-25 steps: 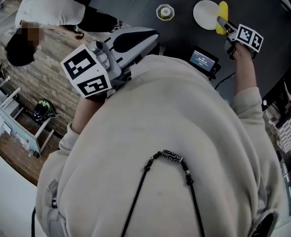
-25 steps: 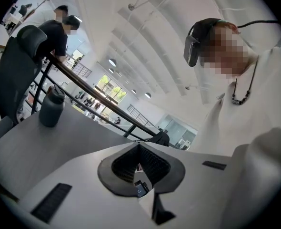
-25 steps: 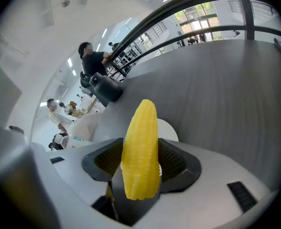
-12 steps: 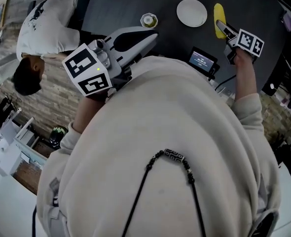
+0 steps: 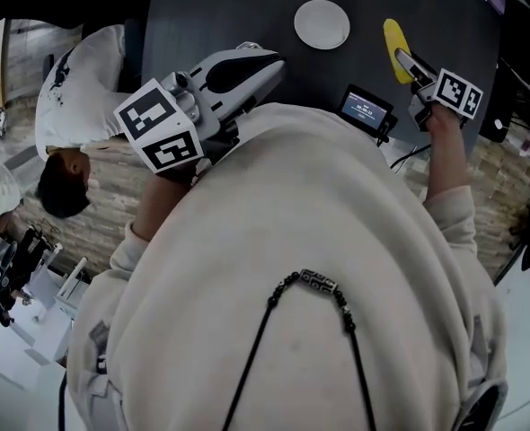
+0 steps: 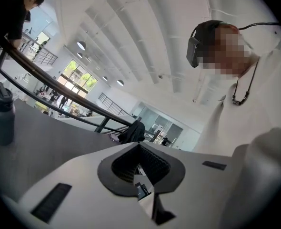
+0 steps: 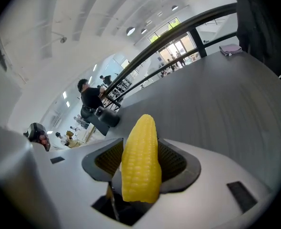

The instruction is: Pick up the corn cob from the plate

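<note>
The yellow corn cob (image 7: pixel 140 161) stands upright between the jaws of my right gripper (image 7: pixel 138 178), which is shut on its lower end. In the head view the corn cob (image 5: pixel 393 45) hangs over the dark table, to the right of the empty white plate (image 5: pixel 322 23) and apart from it, with the right gripper (image 5: pixel 407 63) behind it. My left gripper (image 5: pixel 247 68) is held close to my chest at the left, its jaws shut with nothing between them. The left gripper view points that gripper (image 6: pixel 143 191) up at the ceiling.
A small device with a lit screen (image 5: pixel 366 108) sits on the dark table (image 5: pixel 211 16) near my right arm. A person in a white shirt (image 5: pixel 72 88) stands at the left of the table. A grey bottle (image 6: pixel 1 116) stands on the table's far side.
The corn cob has come off the plate's right edge and now hangs apart from it in the right gripper. The view has shifted and the small cup has left the frame.
</note>
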`<state>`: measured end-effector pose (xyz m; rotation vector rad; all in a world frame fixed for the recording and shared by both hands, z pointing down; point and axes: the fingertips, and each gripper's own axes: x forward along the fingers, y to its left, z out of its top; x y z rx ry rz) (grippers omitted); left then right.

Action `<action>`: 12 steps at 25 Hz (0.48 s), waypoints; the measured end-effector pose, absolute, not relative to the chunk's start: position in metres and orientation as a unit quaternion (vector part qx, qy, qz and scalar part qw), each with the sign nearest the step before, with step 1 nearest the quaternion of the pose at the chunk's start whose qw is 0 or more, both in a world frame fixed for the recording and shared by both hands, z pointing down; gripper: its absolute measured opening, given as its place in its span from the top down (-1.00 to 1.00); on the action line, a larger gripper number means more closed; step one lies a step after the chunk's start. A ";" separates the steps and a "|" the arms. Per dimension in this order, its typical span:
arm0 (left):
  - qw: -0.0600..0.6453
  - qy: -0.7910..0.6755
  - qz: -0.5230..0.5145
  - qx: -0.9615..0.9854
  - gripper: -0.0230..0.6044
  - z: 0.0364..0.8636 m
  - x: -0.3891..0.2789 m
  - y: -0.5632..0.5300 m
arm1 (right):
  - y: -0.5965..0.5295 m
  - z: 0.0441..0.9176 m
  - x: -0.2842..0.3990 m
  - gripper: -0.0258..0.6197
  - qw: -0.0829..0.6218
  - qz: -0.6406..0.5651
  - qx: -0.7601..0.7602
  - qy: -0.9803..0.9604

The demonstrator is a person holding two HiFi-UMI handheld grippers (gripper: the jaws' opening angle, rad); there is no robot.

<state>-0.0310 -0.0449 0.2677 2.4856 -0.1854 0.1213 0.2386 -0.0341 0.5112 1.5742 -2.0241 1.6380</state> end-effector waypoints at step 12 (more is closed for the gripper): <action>0.298 -0.008 0.049 0.953 0.92 0.259 -0.015 -0.050 | -0.044 0.422 0.203 0.19 -0.134 0.530 0.478 -0.687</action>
